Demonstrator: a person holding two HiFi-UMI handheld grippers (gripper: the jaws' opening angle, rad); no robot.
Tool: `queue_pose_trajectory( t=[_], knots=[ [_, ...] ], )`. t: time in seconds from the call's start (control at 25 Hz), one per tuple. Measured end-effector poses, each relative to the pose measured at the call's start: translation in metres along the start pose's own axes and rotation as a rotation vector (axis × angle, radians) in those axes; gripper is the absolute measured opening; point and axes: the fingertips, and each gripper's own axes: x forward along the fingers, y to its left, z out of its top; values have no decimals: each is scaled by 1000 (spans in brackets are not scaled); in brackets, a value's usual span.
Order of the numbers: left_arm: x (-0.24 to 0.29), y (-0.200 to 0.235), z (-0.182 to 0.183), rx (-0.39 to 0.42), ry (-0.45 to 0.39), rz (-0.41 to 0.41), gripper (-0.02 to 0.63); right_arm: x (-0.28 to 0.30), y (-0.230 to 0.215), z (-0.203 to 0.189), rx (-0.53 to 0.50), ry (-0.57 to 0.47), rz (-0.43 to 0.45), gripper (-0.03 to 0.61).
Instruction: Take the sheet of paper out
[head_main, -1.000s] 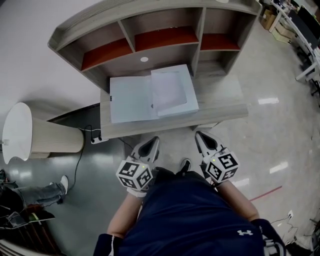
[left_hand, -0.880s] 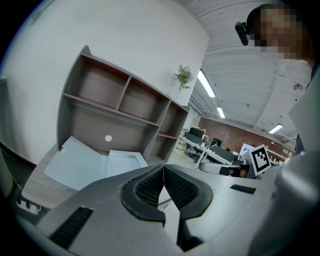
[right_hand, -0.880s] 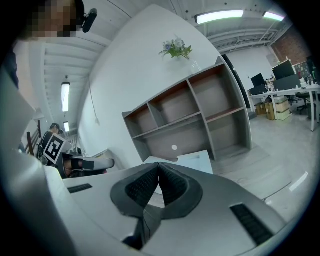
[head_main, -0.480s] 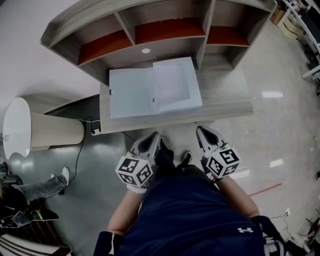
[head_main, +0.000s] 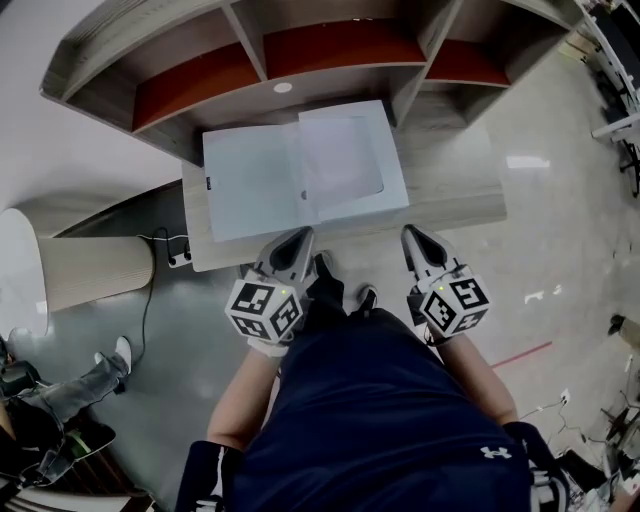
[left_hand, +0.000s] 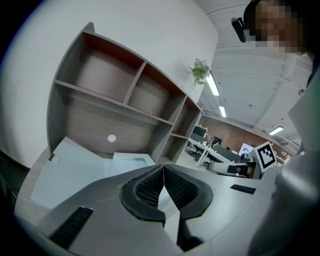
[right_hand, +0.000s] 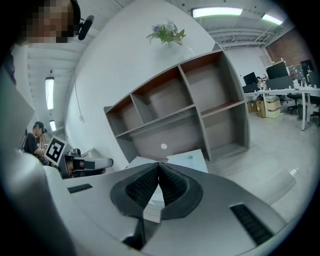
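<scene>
A pale blue folder lies open on the wooden desk. Its right half holds a white sheet of paper under a clear cover. The folder also shows in the left gripper view and the right gripper view. My left gripper is shut and empty, its tips at the desk's near edge just below the folder. My right gripper is also shut and empty, at the near edge to the right of the folder. Neither touches the folder.
A grey hutch with red-backed shelves stands at the back of the desk. A white and beige cylinder stands on the floor at left, with a power strip and cable beside it. A bystander's shoe is at lower left.
Both grippers have moved forward from over the floor to the desk's near edge, still shut. The desk and folder now sit closer in view.
</scene>
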Motion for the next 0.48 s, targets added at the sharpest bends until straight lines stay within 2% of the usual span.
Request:
queue_pose_trajectory(
  t=[0.12, 0.48],
  knots=[
    [18, 26, 4, 2, 19, -26, 15, 20, -5, 3, 0, 12, -46, 14],
    [69, 109, -19, -66, 140, -48, 15, 70, -18, 18, -16, 27, -168, 14]
  ],
)
